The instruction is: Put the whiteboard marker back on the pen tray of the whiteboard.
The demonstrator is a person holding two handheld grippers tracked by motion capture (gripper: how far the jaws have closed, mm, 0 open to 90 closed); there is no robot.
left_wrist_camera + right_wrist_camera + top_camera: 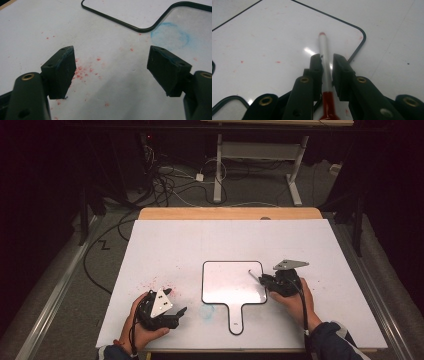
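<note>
Right gripper (327, 62) clamped on red-tipped marker (323, 53), tip over whiteboard (227, 282) right edge. Lower gently, keep pen steep. Left gripper (111, 71) jaws open, idle near left.

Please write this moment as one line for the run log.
right tool: shut on marker, red tip over whiteboard | left tool: open, holds nothing, over white table with red specks
</note>
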